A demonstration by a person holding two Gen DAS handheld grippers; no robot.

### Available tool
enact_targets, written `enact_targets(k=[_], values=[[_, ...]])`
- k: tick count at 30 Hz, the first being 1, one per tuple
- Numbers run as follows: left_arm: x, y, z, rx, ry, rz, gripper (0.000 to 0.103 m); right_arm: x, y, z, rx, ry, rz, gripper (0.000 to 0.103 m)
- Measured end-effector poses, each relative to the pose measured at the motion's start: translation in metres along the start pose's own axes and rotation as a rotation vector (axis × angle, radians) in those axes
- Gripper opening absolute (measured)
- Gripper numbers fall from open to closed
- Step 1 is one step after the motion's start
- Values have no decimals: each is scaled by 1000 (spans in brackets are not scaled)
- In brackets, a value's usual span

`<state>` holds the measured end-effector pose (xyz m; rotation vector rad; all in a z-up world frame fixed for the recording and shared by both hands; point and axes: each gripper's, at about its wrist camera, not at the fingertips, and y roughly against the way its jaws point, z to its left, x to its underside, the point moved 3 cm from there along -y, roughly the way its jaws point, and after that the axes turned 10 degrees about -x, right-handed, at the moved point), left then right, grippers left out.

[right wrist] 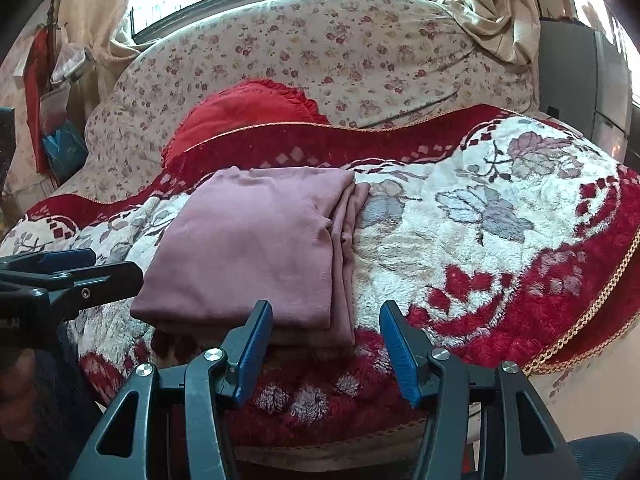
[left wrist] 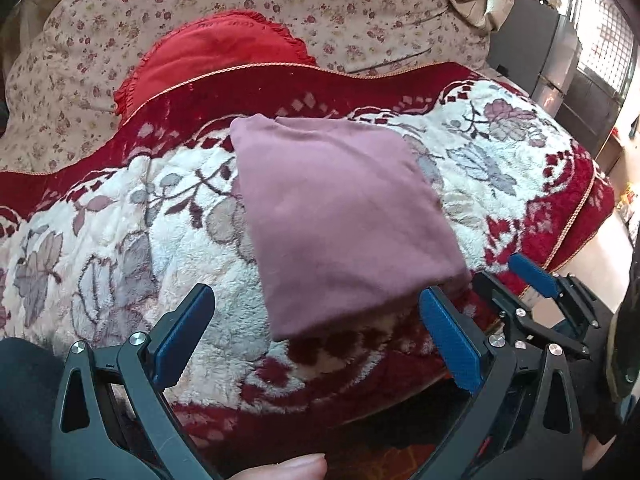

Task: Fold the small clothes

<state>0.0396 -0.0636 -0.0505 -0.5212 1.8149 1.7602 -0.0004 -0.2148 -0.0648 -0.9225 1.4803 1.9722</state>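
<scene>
Lying folded on the plush blanket [right wrist: 460,240], the mauve garment [right wrist: 256,248] is released — left gripper [left wrist: 316,344] and right gripper [right wrist: 326,350] are held wide apart.

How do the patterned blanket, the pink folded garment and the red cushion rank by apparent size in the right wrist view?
Largest to smallest, as seen:
1. Patterned blanket, spanning most of the frame.
2. Pink folded garment, lying on the blanket.
3. Red cushion, though the blanket hides part of it and it sits farther back, so its true size is unsure.
</scene>
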Motion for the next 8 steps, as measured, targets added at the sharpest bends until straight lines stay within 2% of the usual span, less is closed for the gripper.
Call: enact_targets(k=[8], values=[[0,1,4,22,0,-20,102,0,0,0,0,1,-4,54]])
